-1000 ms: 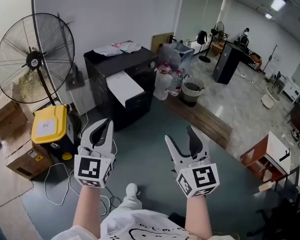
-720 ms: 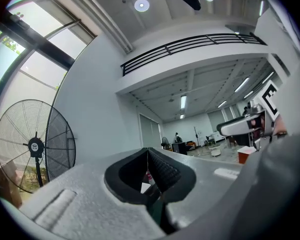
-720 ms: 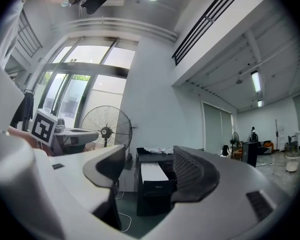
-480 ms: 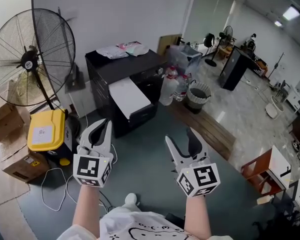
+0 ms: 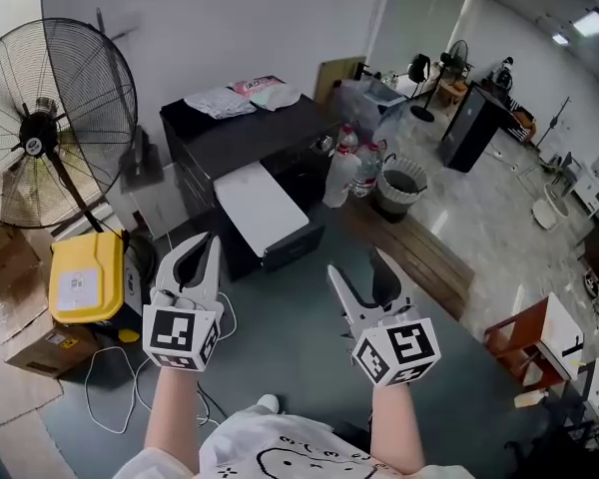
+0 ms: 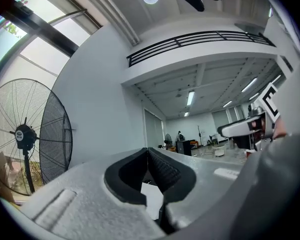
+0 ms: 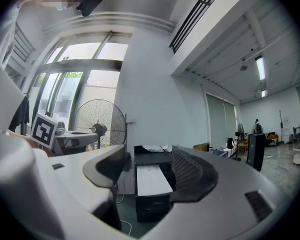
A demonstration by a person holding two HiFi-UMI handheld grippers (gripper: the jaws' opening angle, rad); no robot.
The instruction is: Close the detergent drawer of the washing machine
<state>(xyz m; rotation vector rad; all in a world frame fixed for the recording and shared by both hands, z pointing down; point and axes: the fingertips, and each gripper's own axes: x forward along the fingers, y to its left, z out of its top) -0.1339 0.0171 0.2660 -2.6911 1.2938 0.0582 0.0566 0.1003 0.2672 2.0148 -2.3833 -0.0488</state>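
A black washing machine (image 5: 242, 133) stands against the white wall, with a white-topped section (image 5: 261, 208) sticking out toward me at its front; the same section (image 7: 151, 179) shows between the jaws in the right gripper view. Folded cloths (image 5: 236, 95) lie on top of the machine. My left gripper (image 5: 206, 242) hovers over the floor short of the machine, its jaws meeting at the tips with nothing in them (image 6: 148, 152). My right gripper (image 5: 356, 266) is level with it to the right, open and empty (image 7: 150, 166). Neither touches the machine.
A large standing fan (image 5: 42, 128) is at the left, with a yellow-lidded box (image 5: 84, 276) and cardboard boxes (image 5: 32, 350) below it. Cables (image 5: 111, 387) trail on the floor. Water bottles (image 5: 345, 174), a waste bin (image 5: 399, 182) and a wooden plank (image 5: 421, 257) lie right of the machine.
The view has drifted so the machine sits slightly lower and closer to the grippers. Both grippers keep the same pose and jaw state.
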